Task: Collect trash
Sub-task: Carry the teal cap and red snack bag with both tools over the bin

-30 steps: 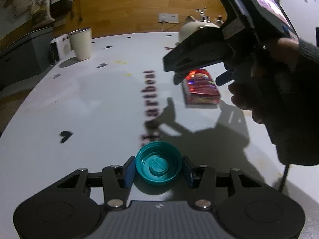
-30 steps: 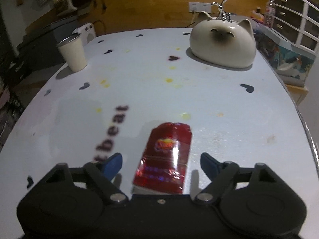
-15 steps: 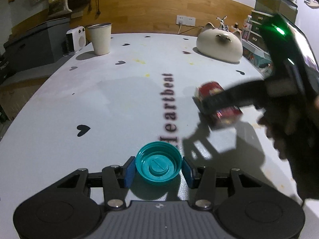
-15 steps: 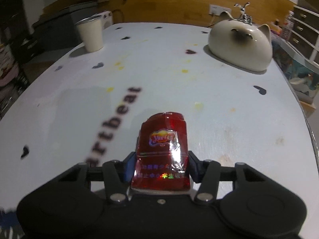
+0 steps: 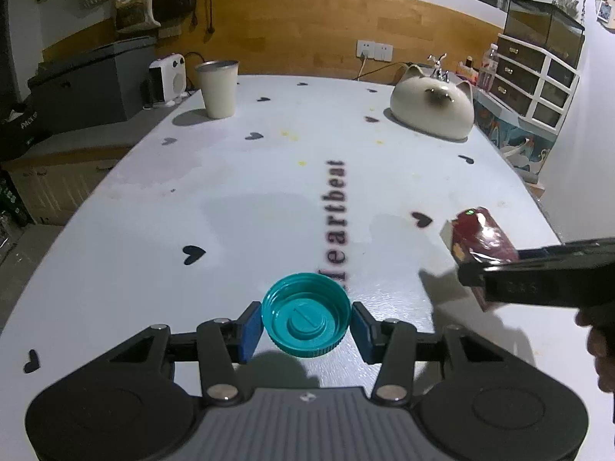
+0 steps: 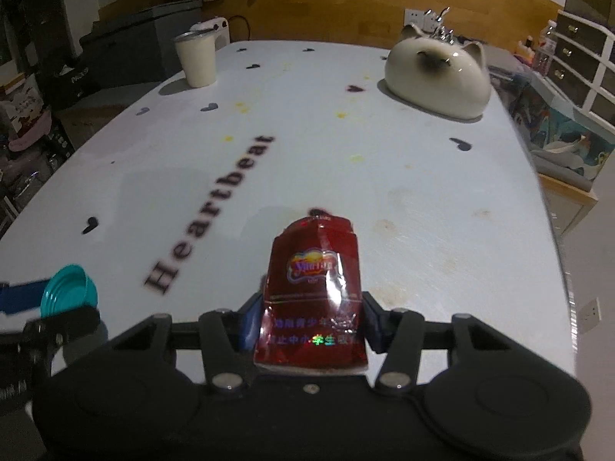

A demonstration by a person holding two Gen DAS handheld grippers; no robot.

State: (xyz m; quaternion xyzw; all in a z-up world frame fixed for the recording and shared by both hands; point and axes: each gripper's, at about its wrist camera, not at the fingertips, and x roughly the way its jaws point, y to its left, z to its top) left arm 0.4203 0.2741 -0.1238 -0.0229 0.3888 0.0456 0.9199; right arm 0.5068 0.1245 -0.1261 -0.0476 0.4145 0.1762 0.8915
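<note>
a teal plastic bottle cap, open side up with its ribbed rim showing, sat clamped between two blue pads above the white tabletop. to its right, a crumpled red cigarette pack in glossy wrap, gold logo facing up, was likewise pinched at its sides, lifted clear.

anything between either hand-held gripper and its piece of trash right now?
Nothing visible. The left hand-held gripper already has its pads on both sides of the teal cap. The right hand-held gripper is clamped on the red packet. No bin is in view, so the drop-off path can't be judged.
</note>
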